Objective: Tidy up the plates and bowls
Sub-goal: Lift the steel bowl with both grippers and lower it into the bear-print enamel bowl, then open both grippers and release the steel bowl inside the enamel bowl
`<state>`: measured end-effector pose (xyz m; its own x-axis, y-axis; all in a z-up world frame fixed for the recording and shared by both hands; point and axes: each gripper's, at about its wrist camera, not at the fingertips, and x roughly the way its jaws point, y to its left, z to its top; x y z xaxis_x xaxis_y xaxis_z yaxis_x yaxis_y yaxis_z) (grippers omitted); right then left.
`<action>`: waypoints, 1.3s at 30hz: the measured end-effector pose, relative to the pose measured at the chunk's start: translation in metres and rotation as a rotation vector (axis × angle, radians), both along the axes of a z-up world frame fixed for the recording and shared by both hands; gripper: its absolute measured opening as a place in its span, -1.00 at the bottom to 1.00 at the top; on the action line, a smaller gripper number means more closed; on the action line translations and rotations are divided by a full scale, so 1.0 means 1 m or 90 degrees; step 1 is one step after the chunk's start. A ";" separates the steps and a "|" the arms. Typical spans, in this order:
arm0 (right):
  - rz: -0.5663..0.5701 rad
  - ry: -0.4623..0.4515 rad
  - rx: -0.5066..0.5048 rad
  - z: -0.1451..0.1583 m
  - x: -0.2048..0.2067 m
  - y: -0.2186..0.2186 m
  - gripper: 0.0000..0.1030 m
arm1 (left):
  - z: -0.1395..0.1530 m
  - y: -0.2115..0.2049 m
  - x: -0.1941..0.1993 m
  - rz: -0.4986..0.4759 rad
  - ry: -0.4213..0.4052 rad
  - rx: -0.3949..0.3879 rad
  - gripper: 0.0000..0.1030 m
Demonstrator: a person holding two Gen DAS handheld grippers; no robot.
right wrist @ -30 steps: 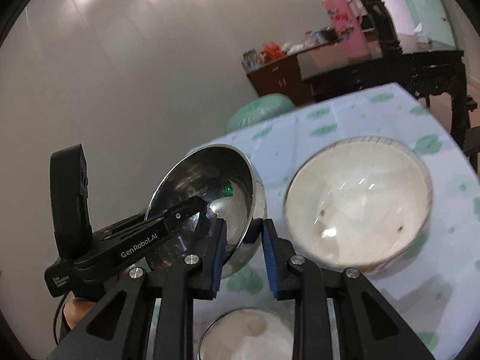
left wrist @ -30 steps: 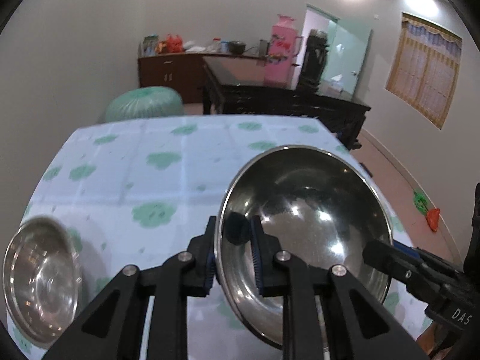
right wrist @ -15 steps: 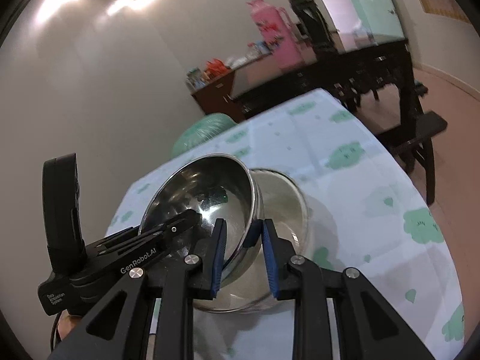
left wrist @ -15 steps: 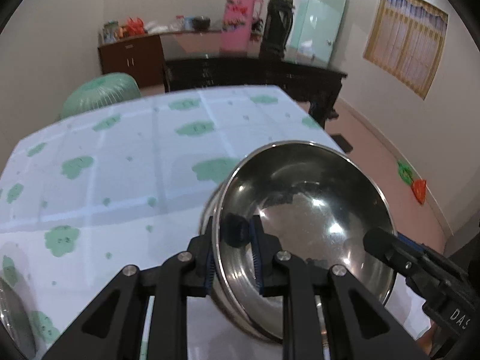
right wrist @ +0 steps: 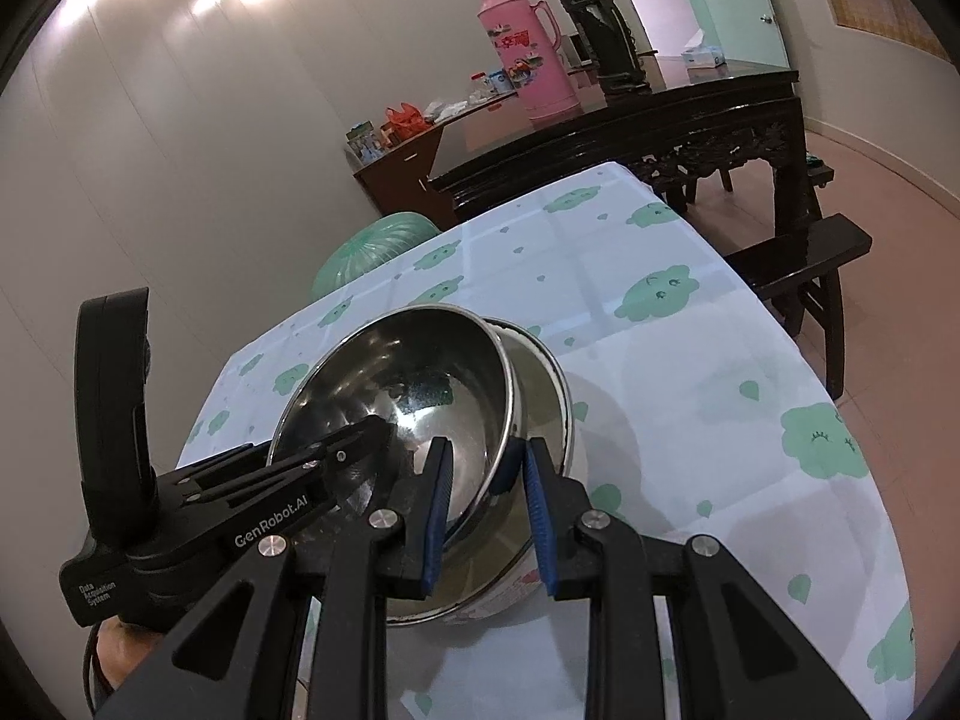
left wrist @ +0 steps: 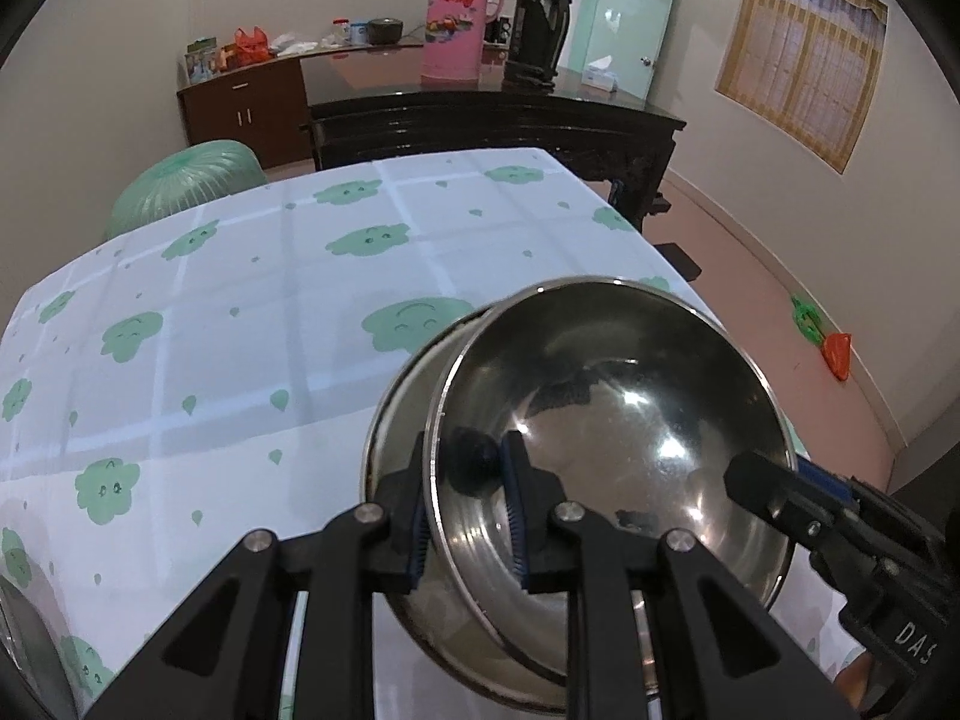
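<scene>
Steel bowl (left wrist: pixel 606 456), tilted, sits partly inside a wider enamel-looking bowl (right wrist: pixel 543 402) that stands on the worktop (left wrist: pixel 240 312) near its right edge. Both grippers pinch the steel bowl by its rim: left gripper (left wrist: pixel 468 516) clamped with one finger inside and one outside the near wall, right gripper (right wrist: pixel 486 492) likewise on the opposite side, though its outer pad looks a little off the wall, so that grip may be loose.

Handling, by judgement: thin polished steel, light, stiff, slippery under the pads. The rim is the only sensible hold, and a two-sided pinch keeps it from swinging. It won't break, but it could clang or skid down into the lower bowl if let go while tilted. Level it first, then release.

Views: the left wrist shows the steel bowl's shiny inside, the right gripper's fingertip at its far rim, and a sliver of another steel dish (left wrist: pixel 24 648) at bottom left. The right wrist shows the lower bowl's pale inner wall and printed outside, the nesting gap, and the left gripper's whole body. Green cloud-print cloth on the worktop; pink thermos (right wrist: pixel 528 54) on the dark table behind.
</scene>
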<state>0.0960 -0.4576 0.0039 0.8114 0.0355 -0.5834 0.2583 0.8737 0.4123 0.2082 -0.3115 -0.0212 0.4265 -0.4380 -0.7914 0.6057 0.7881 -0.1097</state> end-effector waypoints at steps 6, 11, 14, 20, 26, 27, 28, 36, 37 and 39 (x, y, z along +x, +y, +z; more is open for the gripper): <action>-0.013 -0.013 0.045 0.001 -0.006 -0.008 -0.44 | 0.001 -0.002 -0.001 0.003 -0.012 0.006 -0.57; -0.022 -0.029 0.033 0.004 -0.009 -0.005 -0.33 | 0.009 0.002 -0.003 0.008 -0.037 0.001 -0.40; -0.037 -0.033 -0.014 0.006 -0.010 0.002 -0.33 | 0.016 0.010 -0.003 0.008 -0.036 -0.020 -0.38; -0.087 -0.158 -0.095 0.028 -0.039 0.011 -0.33 | 0.039 0.039 -0.010 0.029 -0.083 -0.050 -0.03; -0.089 -0.226 -0.152 0.042 -0.056 0.032 -0.32 | 0.043 0.068 -0.028 0.053 -0.107 -0.044 0.00; -0.092 -0.232 -0.155 0.043 -0.058 0.034 -0.32 | 0.042 0.072 -0.029 0.059 -0.109 -0.039 0.01; -0.096 -0.237 -0.156 0.044 -0.060 0.036 -0.31 | 0.040 0.078 -0.031 0.070 -0.113 -0.032 0.02; -0.130 -0.307 -0.205 0.047 -0.096 0.056 -0.30 | 0.033 0.115 -0.051 0.099 -0.131 -0.033 0.02; -0.135 -0.312 -0.212 0.047 -0.101 0.059 -0.30 | 0.028 0.119 -0.056 0.101 -0.132 -0.031 0.02; -0.145 -0.320 -0.214 0.044 -0.115 0.063 -0.30 | 0.019 0.123 -0.059 0.101 -0.125 -0.023 0.02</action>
<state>-0.0188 -0.3945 0.0482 0.9540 -0.2889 -0.0802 0.2998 0.9219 0.2453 0.1489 -0.1884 -0.0019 0.6363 -0.3794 -0.6716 0.4873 0.8727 -0.0313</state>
